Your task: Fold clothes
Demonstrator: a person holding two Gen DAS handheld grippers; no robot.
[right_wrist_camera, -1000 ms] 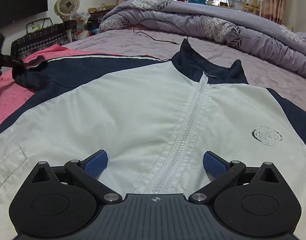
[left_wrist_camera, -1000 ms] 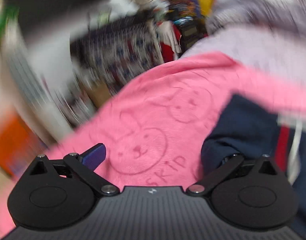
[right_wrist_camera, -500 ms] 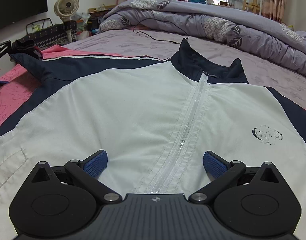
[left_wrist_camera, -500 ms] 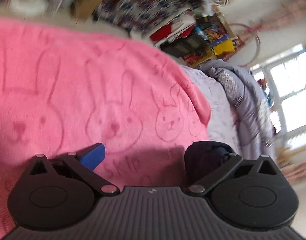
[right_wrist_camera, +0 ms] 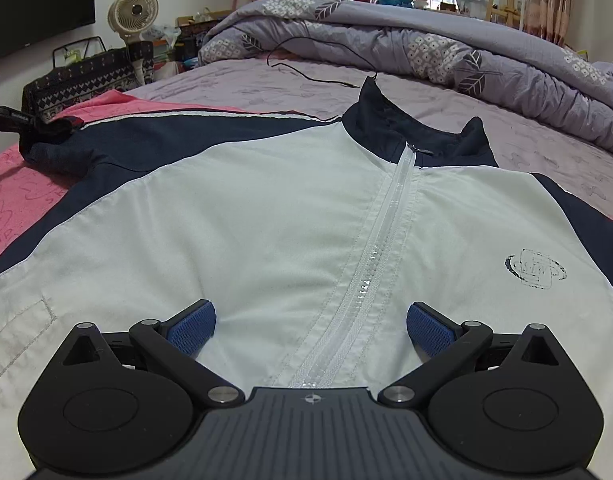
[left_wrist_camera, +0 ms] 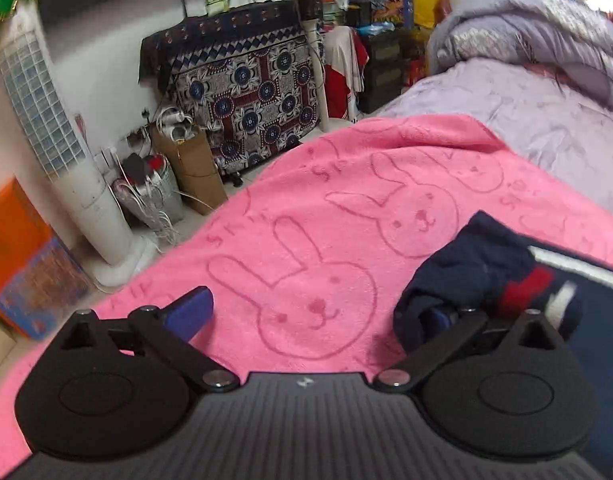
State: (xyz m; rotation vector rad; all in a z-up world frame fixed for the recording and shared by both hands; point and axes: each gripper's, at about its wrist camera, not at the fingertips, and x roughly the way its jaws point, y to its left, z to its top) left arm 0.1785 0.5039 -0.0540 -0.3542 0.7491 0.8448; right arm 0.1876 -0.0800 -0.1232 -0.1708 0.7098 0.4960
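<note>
While the jacket (right_wrist_camera: 266, 216) lies front-up, zipped, across the bed (right_wrist_camera: 506, 128) and pink blanket (left_wrist_camera: 326, 216), its navy sleeve cuff (left_wrist_camera: 466, 272) drapes over one finger of the left claw (left_wrist_camera: 314, 312), spread wide. Right claw (right_wrist_camera: 310, 320): wide, empty, low over the hem.

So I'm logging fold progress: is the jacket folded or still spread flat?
Spread flat: the jacket lies open-faced on the bed, zipper closed, no panel folded over.
</note>
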